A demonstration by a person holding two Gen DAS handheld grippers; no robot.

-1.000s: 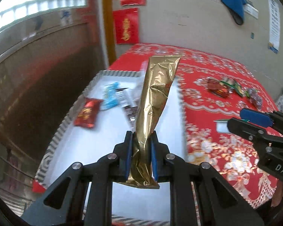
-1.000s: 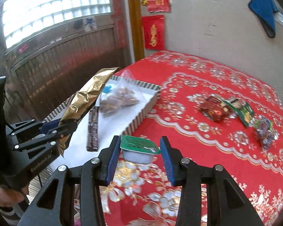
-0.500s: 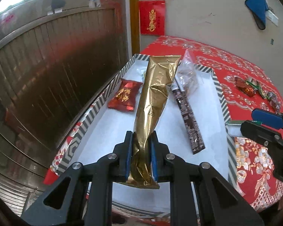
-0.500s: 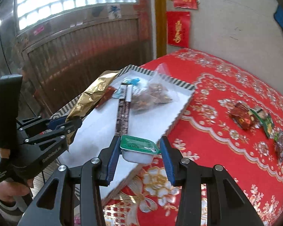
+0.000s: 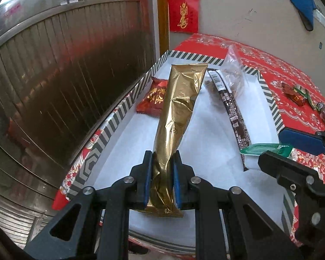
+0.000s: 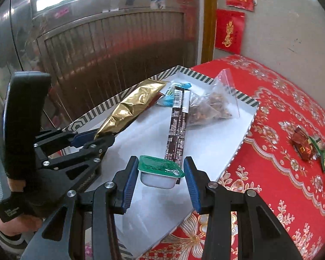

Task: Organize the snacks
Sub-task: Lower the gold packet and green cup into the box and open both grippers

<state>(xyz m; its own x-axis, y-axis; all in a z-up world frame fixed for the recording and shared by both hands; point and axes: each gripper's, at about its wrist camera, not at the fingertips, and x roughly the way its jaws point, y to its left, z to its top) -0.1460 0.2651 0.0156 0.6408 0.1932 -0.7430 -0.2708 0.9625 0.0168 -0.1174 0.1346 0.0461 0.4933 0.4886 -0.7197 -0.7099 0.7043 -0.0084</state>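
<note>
My left gripper (image 5: 162, 171) is shut on the lower end of a long gold foil packet (image 5: 178, 112), which juts out over the white tray (image 5: 216, 199) with its striped rim. The right wrist view shows that left gripper (image 6: 98, 135) and the gold packet (image 6: 130, 108) at the tray's left side. My right gripper (image 6: 161, 178) is shut on a small white cup with a green foil lid (image 6: 160, 170), held above the tray's near part. In the left wrist view that cup (image 5: 264, 151) and the right gripper's fingers (image 5: 301, 140) enter from the right.
In the tray (image 6: 208, 143) lie a long dark brown stick packet (image 6: 176, 127), a clear bag of nuts (image 6: 210, 106), a blue sachet (image 6: 170, 93) and a red packet (image 5: 155, 98). Several wrapped sweets (image 6: 309, 149) rest on the red floral tablecloth (image 6: 277, 179). A metal shutter stands left.
Both grippers have swung left from above the tablecloth to above the tray and come lower. Each keeps its grip on the same thing.
</note>
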